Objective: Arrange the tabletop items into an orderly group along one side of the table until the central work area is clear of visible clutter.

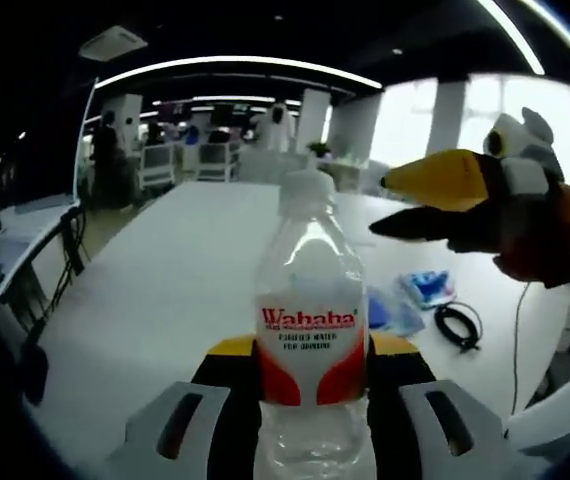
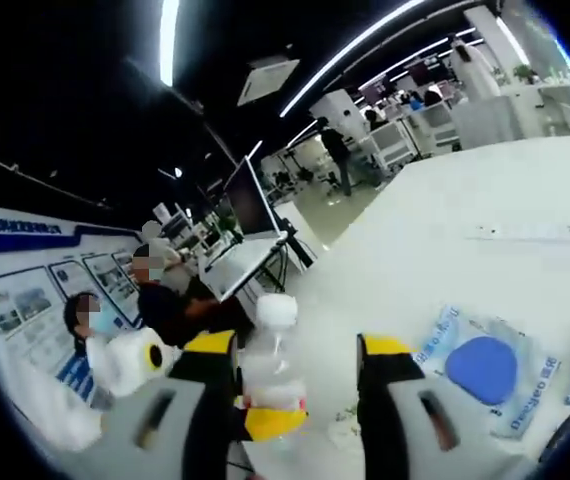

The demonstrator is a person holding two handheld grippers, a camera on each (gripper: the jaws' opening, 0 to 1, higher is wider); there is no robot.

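Left gripper view: a clear water bottle (image 1: 310, 340), labelled "Wahaha" in red, is clamped upright between the left gripper (image 1: 310, 385)'s jaws above the white table (image 1: 165, 290). The right gripper (image 1: 420, 200), yellow-tipped, is seen at right with jaws slightly parted, grasping nothing. A black cable (image 1: 459, 325) lies nearer the table's right edge.

Right gripper view: the bottle (image 2: 270, 365) is seen between the spread jaws of the right gripper (image 2: 295, 400), untouched. A blue-printed packet (image 2: 485, 368) lies on the table (image 2: 445, 230); its writing cannot be read.

Broad white counter (image 1: 165, 290) open ahead, clear plastic water bottle (image 1: 311, 330) blocking centre, black coiled cable (image 1: 459, 325) and blue packets (image 1: 427, 288) cluttering right side
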